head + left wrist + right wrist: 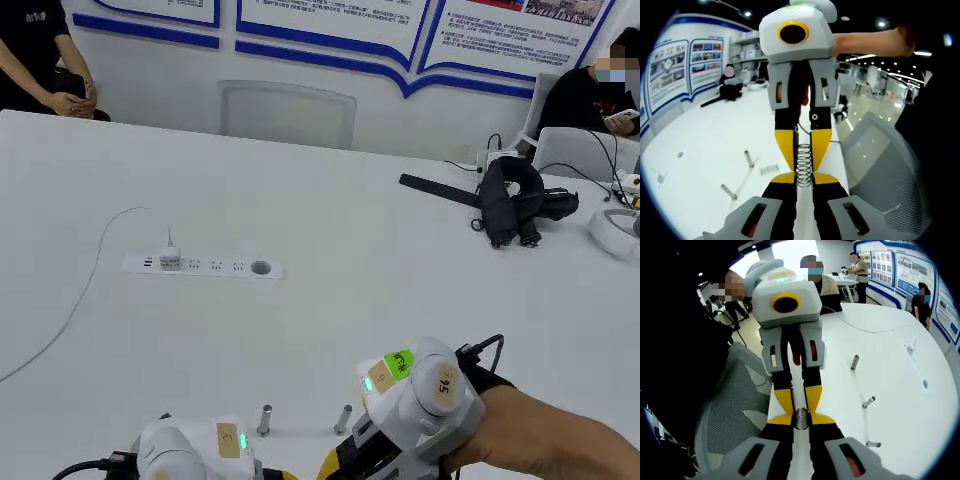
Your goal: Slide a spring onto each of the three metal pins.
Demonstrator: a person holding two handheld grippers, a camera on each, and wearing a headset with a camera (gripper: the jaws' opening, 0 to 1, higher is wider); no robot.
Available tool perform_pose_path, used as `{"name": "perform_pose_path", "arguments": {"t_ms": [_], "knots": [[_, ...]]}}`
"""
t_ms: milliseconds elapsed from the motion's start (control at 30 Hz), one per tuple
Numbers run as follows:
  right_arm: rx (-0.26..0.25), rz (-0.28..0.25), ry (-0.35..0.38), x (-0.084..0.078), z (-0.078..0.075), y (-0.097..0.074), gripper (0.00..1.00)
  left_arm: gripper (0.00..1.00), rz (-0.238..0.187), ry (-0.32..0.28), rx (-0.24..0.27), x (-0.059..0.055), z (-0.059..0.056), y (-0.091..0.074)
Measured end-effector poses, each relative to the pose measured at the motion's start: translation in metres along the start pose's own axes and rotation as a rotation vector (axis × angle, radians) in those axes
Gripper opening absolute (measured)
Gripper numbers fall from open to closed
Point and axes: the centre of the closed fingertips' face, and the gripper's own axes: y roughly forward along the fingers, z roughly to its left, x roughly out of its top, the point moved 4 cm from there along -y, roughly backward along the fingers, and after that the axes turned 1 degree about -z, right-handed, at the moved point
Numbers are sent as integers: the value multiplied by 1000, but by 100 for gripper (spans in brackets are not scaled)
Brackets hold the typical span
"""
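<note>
Left gripper (804, 181) and right gripper (801, 420) sit nose to nose at the bottom centre of the head view, tips meeting just off the near table (350, 250) edge. A hand (540, 430) enters from the lower right and wraps the right gripper's body, forearm angled in toward the frame's centre.

Both jaw pairs narrow, yellow tips pinched in on one spring (804, 162). Spring runs lengthwise from the left tips up between the right gripper's fingers. Which pair bears the load: cannot tell.

Spring is thin bright wire with evenly spaced coils, seen end-on in the right gripper view.

Room: table top broad and white beyond the grippers. A mesh chair (885, 170) back sits close under the tips, on the near side of the edge.

Two pins (265, 418) lie side by side just above the grippers in the head view; the right gripper view shows a third. One pin looks ribbed, too small to tell why. A loose spring (768, 170) lies flat between two pins. Power strip (203, 266) sits well apart, left of centre.
</note>
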Motion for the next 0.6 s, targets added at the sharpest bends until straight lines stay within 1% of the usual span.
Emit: {"name": "perform_pose_path", "arguments": {"t_ms": [233,400,600], "knots": [[-14,-1,12,-2,-2,2,12,11,1,-17,16,-3,1,-1],[-18,5,25,-4,-2,2,12,13,10,-32,24,-9,2,-4],[-33,5,36,-6,-6,4,12,14,19,-53,49,-17,4,-6]]}}
